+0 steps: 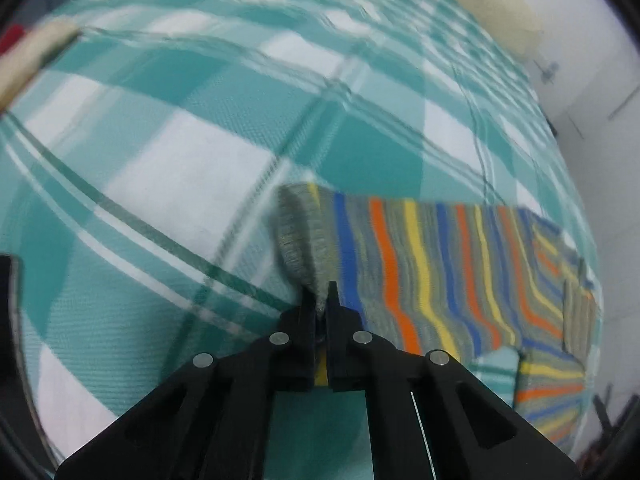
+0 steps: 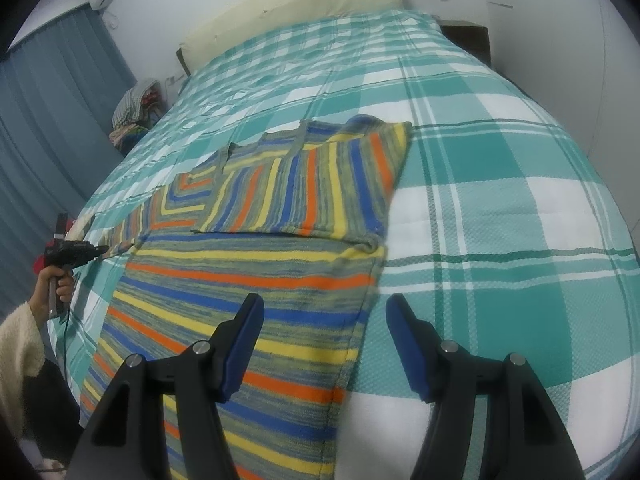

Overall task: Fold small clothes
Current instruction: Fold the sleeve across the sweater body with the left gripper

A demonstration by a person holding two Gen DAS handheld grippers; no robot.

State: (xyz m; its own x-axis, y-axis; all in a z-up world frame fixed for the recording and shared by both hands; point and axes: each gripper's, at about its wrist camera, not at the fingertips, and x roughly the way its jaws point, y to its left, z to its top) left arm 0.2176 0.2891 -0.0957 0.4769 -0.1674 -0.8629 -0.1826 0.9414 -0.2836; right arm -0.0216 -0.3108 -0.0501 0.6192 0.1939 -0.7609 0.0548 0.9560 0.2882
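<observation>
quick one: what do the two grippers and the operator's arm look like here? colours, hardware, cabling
Left gripper: all-black angular linkage with round silver pivot pins, narrow tapered black fingers, and a thin white line along one link. Right gripper: same black linkage and silver pins, but dark blue pads on the fingers. The left hand is bare, with a fluffy cream sleeve; a thin dark cable hangs below it.
</observation>
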